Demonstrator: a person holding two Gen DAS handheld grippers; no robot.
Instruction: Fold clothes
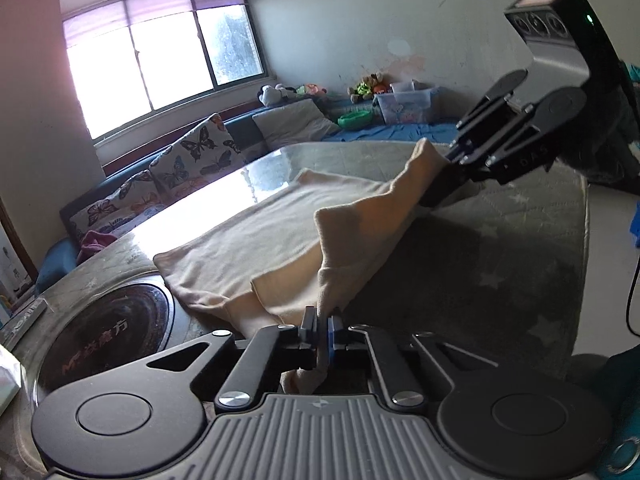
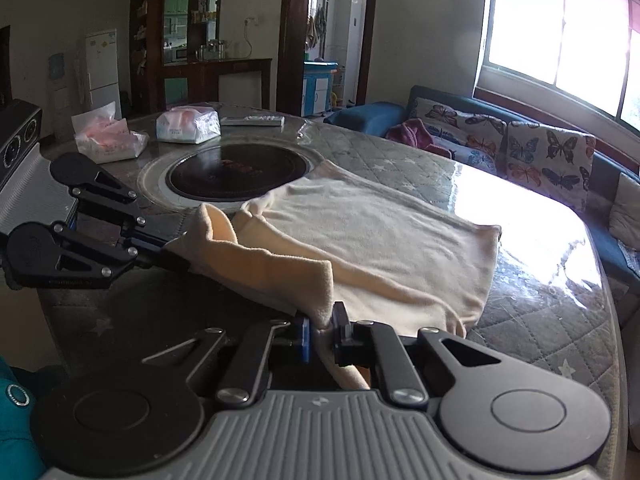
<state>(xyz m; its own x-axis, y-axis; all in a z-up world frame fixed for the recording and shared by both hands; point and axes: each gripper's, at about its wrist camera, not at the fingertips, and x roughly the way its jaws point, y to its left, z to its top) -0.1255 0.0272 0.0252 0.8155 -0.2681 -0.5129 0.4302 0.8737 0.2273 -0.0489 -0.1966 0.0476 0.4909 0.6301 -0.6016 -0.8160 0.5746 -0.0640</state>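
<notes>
So there's a cream-colored garment (image 1: 248,240) spread out on a big table (image 1: 520,264) with a quilted, star-patterned cover, lying right next to the round black burner (image 2: 236,176) set into the tabletop. Both grippers have hold of its near edge. The left gripper (image 1: 323,330) is squeezed tight, with a fold of the fabric pinched between its fingers, and the right gripper (image 2: 322,330) is clamped down on another bit of that same edge. The stretch of cloth between the 2 grips is lifted off the table and sags a little, while the rest lies flat toward the window side. Behind the burner sit 2 tissue packs (image 2: 188,122) and a remote (image 2: 252,121). A sofa with butterfly cushions (image 2: 548,152) runs under the window (image 1: 160,60).
</notes>
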